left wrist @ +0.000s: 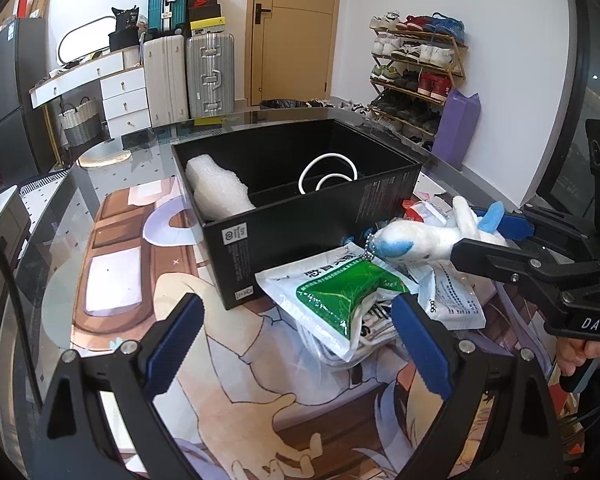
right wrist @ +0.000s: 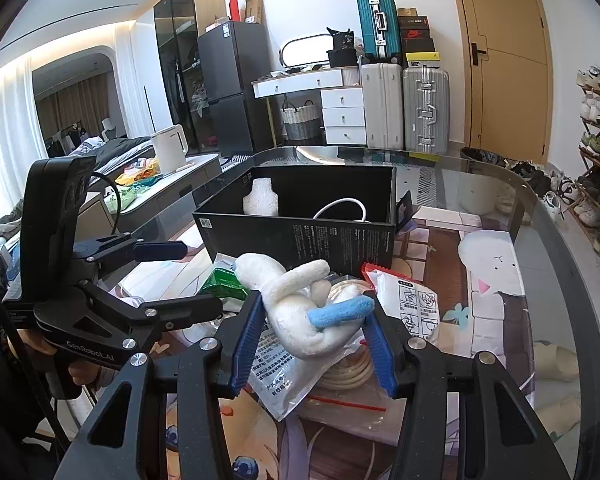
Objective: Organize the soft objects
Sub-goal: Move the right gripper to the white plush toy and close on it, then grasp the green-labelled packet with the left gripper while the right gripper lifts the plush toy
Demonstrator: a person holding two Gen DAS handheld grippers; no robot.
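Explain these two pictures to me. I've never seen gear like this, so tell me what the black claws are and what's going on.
The black claws are hand-held grippers, one in each of a person's hands; each carries a camera looking along its fingers. In the left one's view, the left gripper hangs open over a green packet on the glass table. In the right one's view, the right gripper clamps a white plush toy above a pile of packets. Behind stands an open black box holding white foam and a white cable.
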